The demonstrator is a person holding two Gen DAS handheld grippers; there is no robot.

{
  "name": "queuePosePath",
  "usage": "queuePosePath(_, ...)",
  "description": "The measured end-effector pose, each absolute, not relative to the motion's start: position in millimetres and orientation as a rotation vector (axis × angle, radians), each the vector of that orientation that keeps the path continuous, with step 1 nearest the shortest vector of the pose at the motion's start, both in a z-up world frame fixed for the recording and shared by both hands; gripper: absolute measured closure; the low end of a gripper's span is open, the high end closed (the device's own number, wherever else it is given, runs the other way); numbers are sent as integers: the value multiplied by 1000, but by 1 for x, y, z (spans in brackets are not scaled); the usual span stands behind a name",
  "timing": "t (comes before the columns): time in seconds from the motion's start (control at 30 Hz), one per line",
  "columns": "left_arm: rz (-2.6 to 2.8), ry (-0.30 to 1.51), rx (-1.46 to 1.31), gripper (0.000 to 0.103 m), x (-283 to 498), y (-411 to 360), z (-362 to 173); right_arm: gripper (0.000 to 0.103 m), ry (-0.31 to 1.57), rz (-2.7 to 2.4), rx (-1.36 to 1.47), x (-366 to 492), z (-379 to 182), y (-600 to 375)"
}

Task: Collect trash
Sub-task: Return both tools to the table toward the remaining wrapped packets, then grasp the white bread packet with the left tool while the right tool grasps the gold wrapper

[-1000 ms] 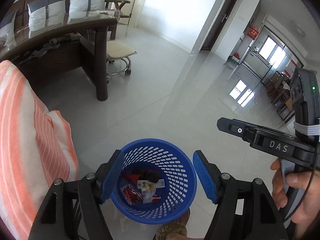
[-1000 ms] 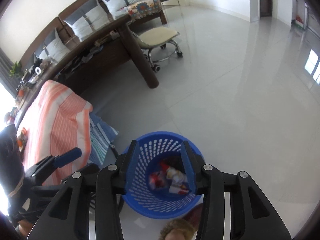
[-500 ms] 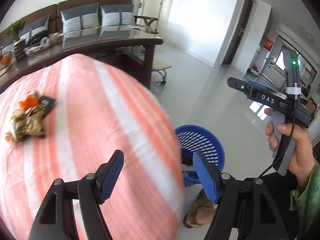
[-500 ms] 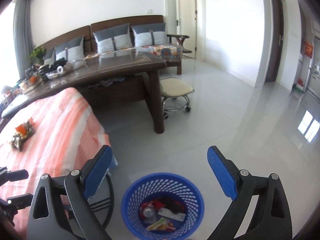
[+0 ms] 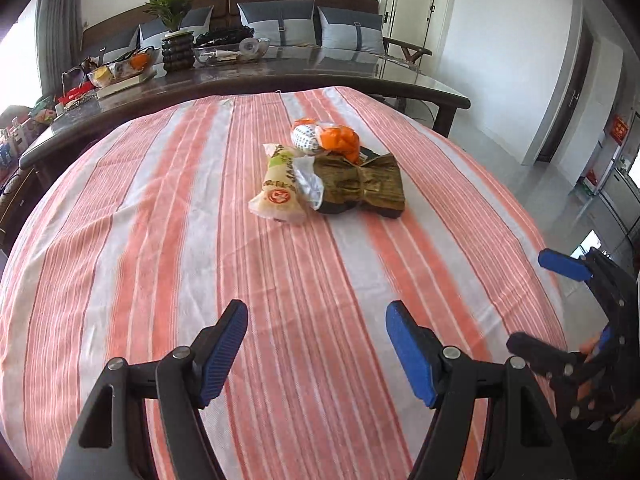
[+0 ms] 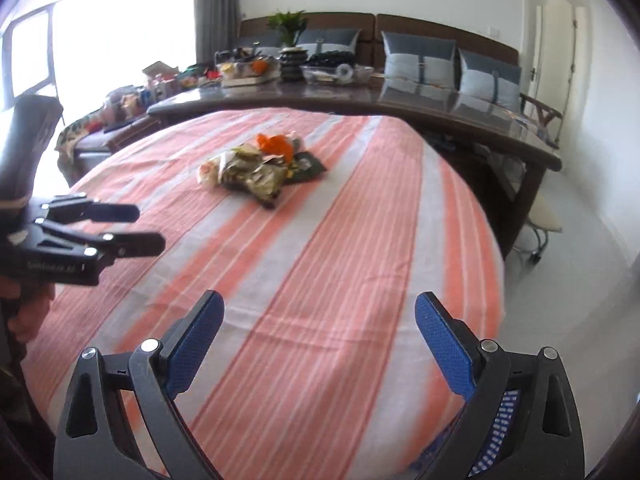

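A small pile of trash lies on the orange-and-white striped cloth (image 5: 160, 240), past the middle of the table. It holds a cream snack wrapper (image 5: 280, 188), a crumpled brown-green wrapper (image 5: 360, 184), an orange wrapper (image 5: 340, 140) and a white dotted ball (image 5: 306, 138). My left gripper (image 5: 318, 320) hovers open over the near cloth, well short of the pile, with nothing between its blue pads. My right gripper (image 6: 319, 308) is wide open and empty, also short of the trash pile (image 6: 260, 164). Each gripper shows in the other's view: right gripper (image 5: 538, 304), left gripper (image 6: 148, 227).
A blue mesh basket (image 6: 500, 432) peeks out below the table's near right edge. Behind stands a long dark table (image 5: 320, 76) with a potted plant (image 5: 176, 36), bowls and clutter, then a sofa with grey cushions (image 5: 276, 22). A stool (image 6: 540, 224) stands on the tiled floor at right.
Both views have swung from the blue basket on the floor up to the striped table and its trash pile. The right gripper's jaws have spread wide; the left's gap looks the same.
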State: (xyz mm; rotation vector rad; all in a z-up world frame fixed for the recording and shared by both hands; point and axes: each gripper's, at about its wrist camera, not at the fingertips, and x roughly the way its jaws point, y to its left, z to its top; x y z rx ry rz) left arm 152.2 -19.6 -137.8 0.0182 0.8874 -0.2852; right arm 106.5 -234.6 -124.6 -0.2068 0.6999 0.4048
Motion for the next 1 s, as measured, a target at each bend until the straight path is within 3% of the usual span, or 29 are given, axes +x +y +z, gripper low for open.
queuePosePath(0.47, -282, 865, 137, 30, 251, -18, -148, 6, 791, 485, -240, 105, -153, -189)
queuePosePath(0.53, -306, 861, 151, 38, 253, -19, -148, 6, 785, 484, -250, 102, -153, -188)
queuePosePath(0.57, -322, 862, 154, 64, 253, -20, -147, 6, 784, 485, -252, 102, -152, -188)
queuePosePath(0.6, -330, 872, 158, 76, 252, -21, -148, 6, 785, 485, -251, 102, -152, -188)
queuePosePath(1.0, -212, 879, -25, 78, 178, 48, -132, 5, 799, 494, -222, 101, -152, -190)
